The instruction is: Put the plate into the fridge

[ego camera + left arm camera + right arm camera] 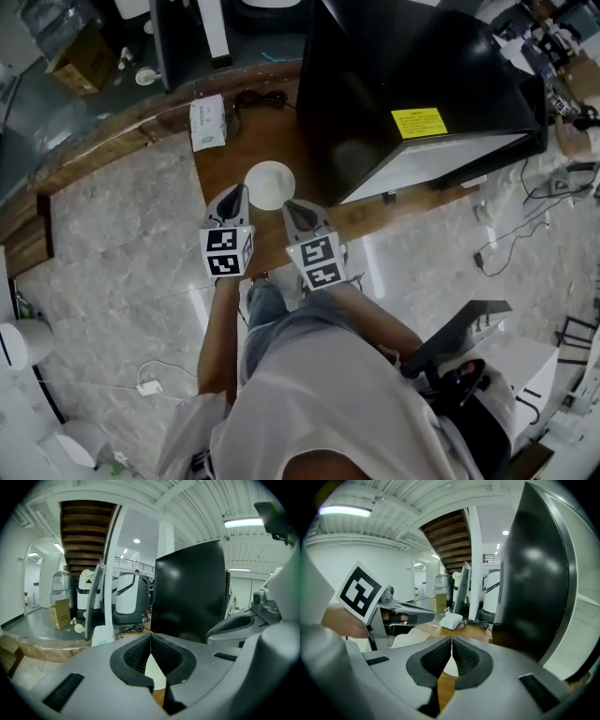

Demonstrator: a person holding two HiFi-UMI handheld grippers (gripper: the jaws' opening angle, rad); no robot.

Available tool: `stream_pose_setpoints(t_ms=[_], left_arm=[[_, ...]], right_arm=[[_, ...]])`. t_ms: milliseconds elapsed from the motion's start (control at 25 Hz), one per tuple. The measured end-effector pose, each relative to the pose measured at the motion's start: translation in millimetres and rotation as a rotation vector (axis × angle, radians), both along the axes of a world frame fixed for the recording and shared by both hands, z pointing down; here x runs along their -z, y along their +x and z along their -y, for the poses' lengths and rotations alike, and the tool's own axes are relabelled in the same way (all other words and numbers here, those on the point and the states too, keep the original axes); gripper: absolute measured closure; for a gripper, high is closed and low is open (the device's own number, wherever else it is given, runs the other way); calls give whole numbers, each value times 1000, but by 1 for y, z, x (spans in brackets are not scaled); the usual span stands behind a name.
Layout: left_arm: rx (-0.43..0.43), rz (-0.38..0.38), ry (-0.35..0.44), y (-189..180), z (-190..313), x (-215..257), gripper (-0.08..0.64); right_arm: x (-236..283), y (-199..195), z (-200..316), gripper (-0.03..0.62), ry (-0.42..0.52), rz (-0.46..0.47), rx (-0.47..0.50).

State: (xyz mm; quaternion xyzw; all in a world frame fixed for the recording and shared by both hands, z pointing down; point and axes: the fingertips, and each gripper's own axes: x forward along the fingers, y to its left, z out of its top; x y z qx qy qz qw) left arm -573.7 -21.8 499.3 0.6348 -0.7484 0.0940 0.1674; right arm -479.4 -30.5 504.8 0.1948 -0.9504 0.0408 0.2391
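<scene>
White plate [269,185] centre frame on desk [225,164]; left hand-held gripper [238,192], right hand-held gripper [290,207] both closed, empty. Best spread one, take rim level.

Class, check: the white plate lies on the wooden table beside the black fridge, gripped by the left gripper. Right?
No. The plate lies on the table beside the fridge, but ungripped: the left gripper is shut on nothing, per the left gripper view.
</scene>
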Motion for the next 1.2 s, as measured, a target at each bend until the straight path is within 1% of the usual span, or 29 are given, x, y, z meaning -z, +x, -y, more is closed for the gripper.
stream_pose_setpoints(t_ms=[120,200,400,480,560,640,720,760,840,1000,1080,1200], left_arm=[[-120,-1,-65,-26,28,-24,540],[-184,8,-109,-43,44,-43,540],[-293,26,-224,-86,83,-94,540],[-355,4,-285,-95,98,-120,540],[-433,-24,-355,-96,110,-148,540],[-485,-18,-408,-96,117,-172,540],[-512,3,-440,-96,119,-191,540],[-519,8,-447,-96,121,-197,540],[-524,3,-456,-94,124,-205,540],[-519,-3,-468,-97,130,-215,540],[-528,8,-484,-98,127,-222,540],[-551,-28,-519,-93,117,-230,540]], right_arm=[[-18,-21,13,575,-40,-39,-95],[-32,-33,22,574,-83,-47,-158],[-77,-60,51,574,-224,-56,-291],[-100,-68,66,574,-281,-74,-334],[-122,-72,81,574,-321,-99,-384],[-142,-73,90,574,-358,-119,-433],[-162,-71,95,569,-416,-121,-478],[-172,-71,98,553,-452,-113,-499],[-189,-70,104,468,-528,-94,-542],[-220,-65,114,459,-599,-118,-614],[-231,-63,112,457,-644,-108,-640],[-241,-62,108,457,-705,-86,-677]])
